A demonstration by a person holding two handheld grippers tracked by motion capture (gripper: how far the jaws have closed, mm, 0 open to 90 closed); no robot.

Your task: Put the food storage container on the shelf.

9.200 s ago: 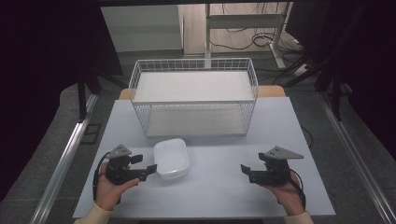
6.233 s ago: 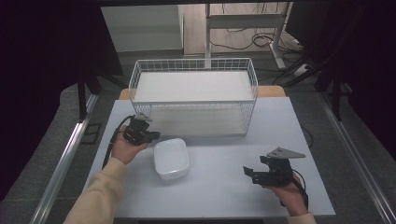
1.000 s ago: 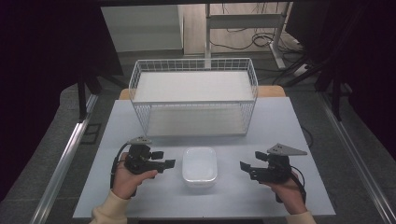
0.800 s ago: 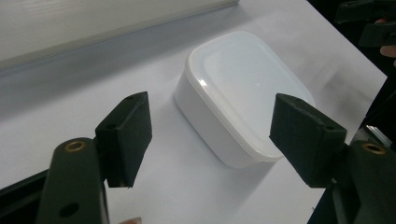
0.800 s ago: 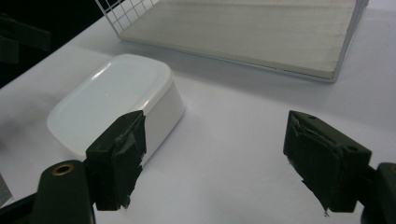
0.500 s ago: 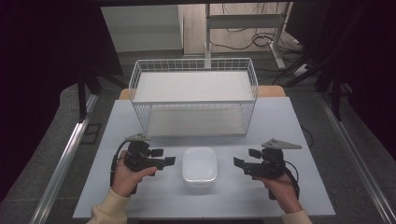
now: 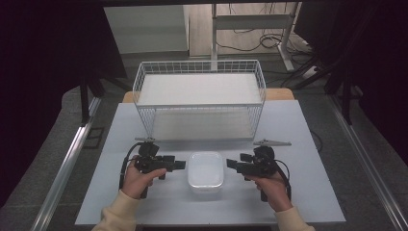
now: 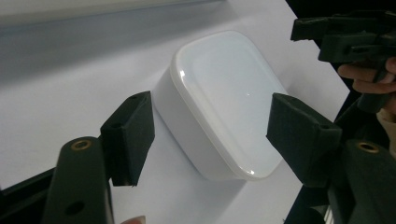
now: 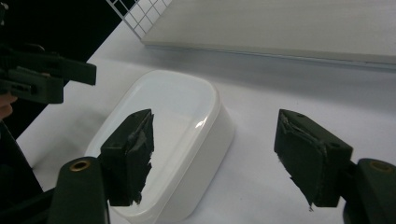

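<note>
Now both open claws, left claw and right claw, flank the white tub.

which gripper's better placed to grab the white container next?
Left, marginally. Both grippers flank the container, open. The left gripper already straddles its near end squarely; the right gripper sits offset, one jaw over the container, the other over bare table.

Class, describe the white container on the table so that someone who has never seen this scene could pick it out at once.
Start at the white wire basket at the far side of the pale table. Come toward the person: the white container lies near the front edge, between the left gripper and the right gripper. It is a smooth, glossy, rounded-corner rectangle, the one solid white thing beside black grippers and open wire mesh.
</note>
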